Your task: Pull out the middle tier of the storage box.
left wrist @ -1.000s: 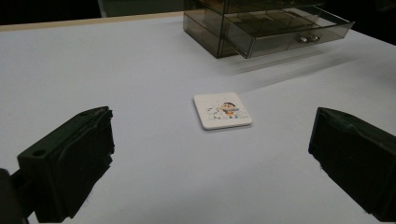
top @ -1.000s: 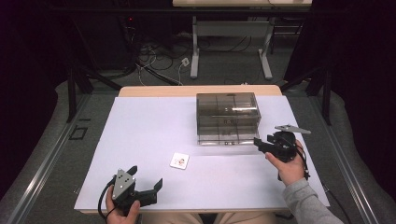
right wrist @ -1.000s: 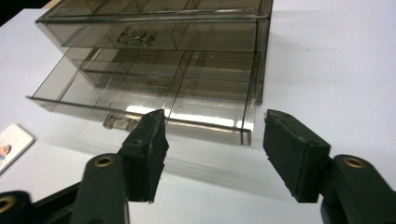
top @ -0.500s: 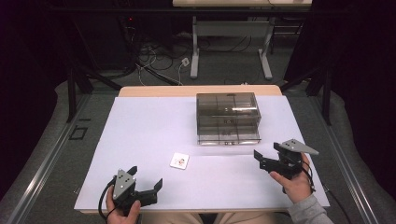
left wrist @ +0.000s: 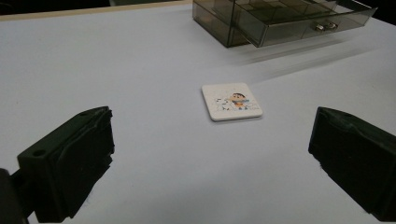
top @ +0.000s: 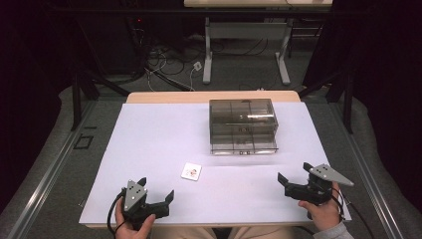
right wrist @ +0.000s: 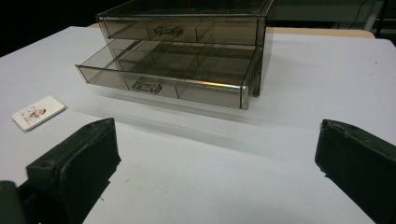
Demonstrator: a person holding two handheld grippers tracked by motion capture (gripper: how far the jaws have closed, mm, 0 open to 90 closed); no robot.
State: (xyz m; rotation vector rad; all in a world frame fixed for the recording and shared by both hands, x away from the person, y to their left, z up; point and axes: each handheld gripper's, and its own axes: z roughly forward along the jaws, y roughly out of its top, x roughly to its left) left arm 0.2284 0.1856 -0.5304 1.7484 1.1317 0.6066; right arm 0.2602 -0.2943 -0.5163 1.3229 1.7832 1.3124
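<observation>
The lower drawer (right wrist: 168, 77) of the box (top: 242, 125) stands pulled out, ready to receive the card (top: 191, 171) lying flat at the box's 7 o'clock. Right gripper (top: 294, 177), empty, has just been opening; left gripper (top: 157, 189) gapes, aimed at the card.

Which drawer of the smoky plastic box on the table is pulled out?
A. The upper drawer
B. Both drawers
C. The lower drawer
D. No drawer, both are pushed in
C. In the right gripper view the lower drawer stands out in front of the box and its empty compartments show from above, while the upper drawer sits flush with the box front.
</observation>
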